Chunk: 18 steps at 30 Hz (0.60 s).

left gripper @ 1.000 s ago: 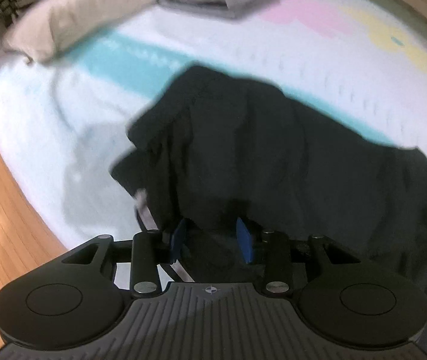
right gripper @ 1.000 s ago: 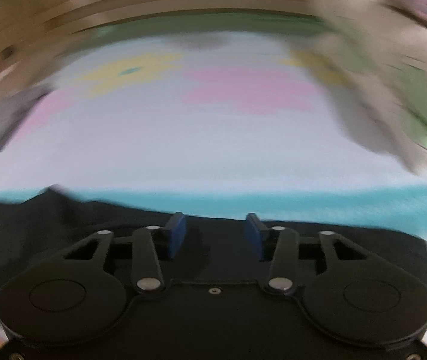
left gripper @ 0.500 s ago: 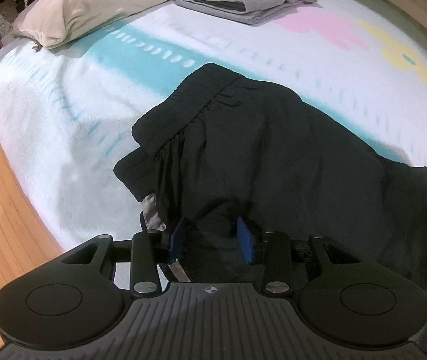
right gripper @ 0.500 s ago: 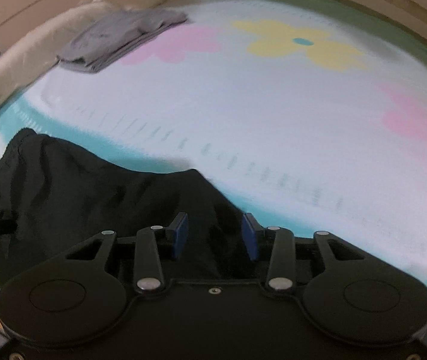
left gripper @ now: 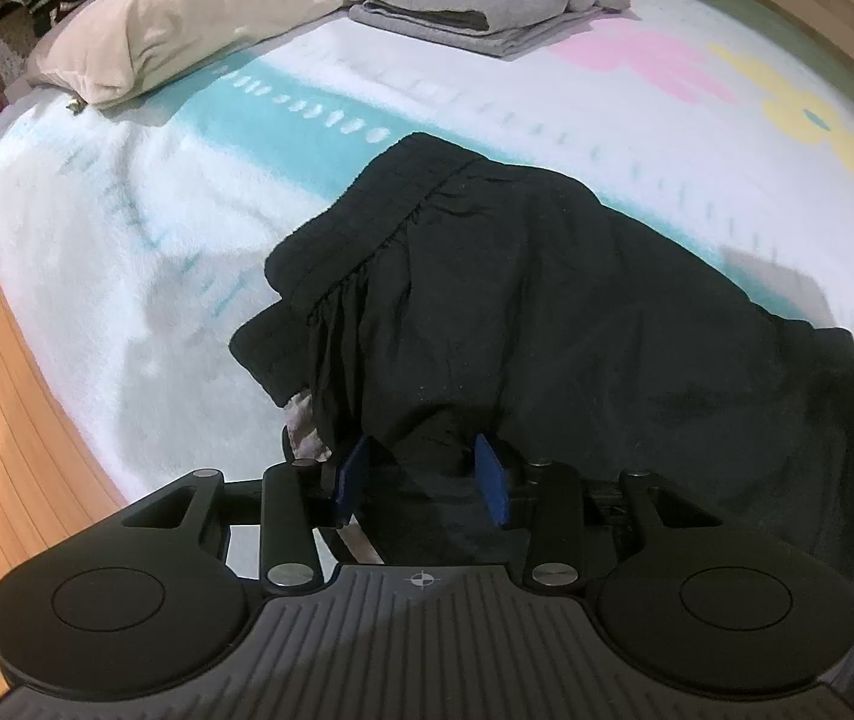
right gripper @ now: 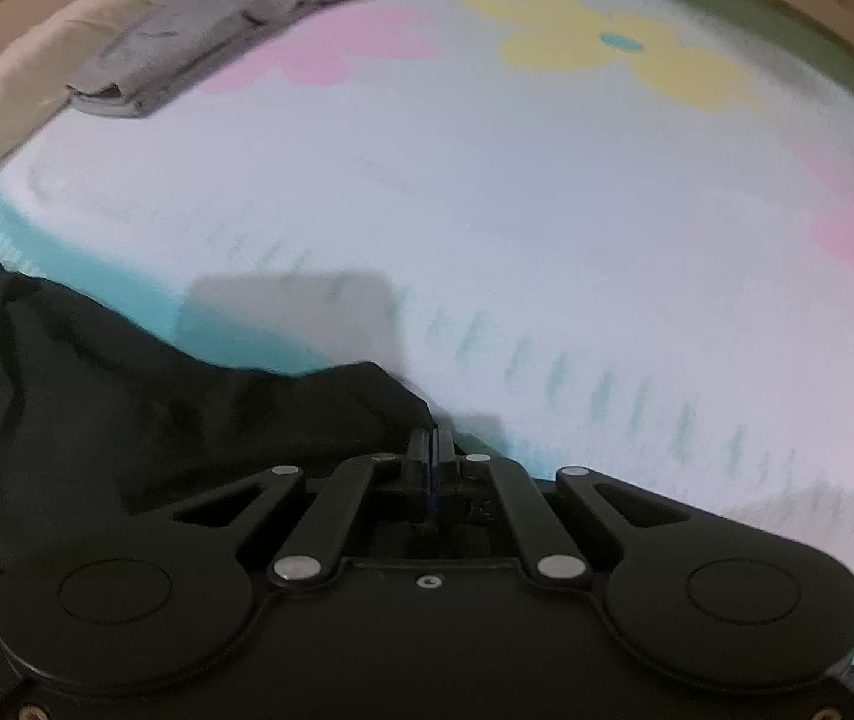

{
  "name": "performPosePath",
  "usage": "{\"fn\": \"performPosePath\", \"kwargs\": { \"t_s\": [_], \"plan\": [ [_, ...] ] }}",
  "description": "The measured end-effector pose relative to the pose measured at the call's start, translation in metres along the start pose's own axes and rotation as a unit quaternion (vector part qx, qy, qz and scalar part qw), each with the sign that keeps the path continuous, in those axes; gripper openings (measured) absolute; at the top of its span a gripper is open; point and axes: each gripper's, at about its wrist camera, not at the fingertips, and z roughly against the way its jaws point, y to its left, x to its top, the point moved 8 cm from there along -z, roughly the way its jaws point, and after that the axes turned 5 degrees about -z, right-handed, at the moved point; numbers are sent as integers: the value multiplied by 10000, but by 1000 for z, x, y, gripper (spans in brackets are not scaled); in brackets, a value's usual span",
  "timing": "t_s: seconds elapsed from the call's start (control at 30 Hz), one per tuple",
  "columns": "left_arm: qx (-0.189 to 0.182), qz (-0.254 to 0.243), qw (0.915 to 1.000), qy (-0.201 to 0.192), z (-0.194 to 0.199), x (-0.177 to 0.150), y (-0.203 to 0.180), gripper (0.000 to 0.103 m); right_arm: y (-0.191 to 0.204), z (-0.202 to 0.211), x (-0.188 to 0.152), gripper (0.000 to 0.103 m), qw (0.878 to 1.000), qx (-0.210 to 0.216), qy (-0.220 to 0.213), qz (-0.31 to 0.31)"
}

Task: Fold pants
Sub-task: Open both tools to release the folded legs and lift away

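Two tools are on the black pants, which lie crumpled on the bed's flowered blanket near its front edge, waistband toward the pillow. My left tool sits where it was a second ago, its blue pads partly spread with a bunched fold of the dark cloth between them; I cannot tell whether they truly press on it. My right tool is the one that differs: a second ago it hovered over the far edge of the cloth with fingers apart, and half a second ago they were still spread above the fabric. Now it sits lower and its jaws have just been closing, pressed together at the tip of a raised point of the pants' edge, with only a thin bit of cloth, if any, caught between them. The right view is blurred. The folded grey garment beside the pillow lies unchanged.
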Motion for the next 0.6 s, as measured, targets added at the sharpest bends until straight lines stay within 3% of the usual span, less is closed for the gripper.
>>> {"fn": "performPosePath", "kwargs": {
  "t_s": [0.1,0.13,0.2,0.33,0.5,0.6],
  "plan": [
    [153,-14,9997,-195,13,1,3,39,-8,14,-1,21,9995,-81,-173,-264],
    [271,14,9991,-329,18,2,5,39,-12,21,-1,30,9989,-139,-278,-344],
    [557,45,9966,-606,31,5,9,39,-22,43,-3,38,9975,-228,-487,-470],
    [690,149,9922,-1024,52,11,7,39,-59,85,-23,38,9946,-450,-651,-668],
    [174,-236,9936,-1094,64,11,-33,39,-143,127,-78,38,9868,-988,-434,-1209],
    [-132,-654,9922,-1051,69,2,-72,39,-212,151,-117,38,9728,-1542,-290,-1707]
  ]
}}
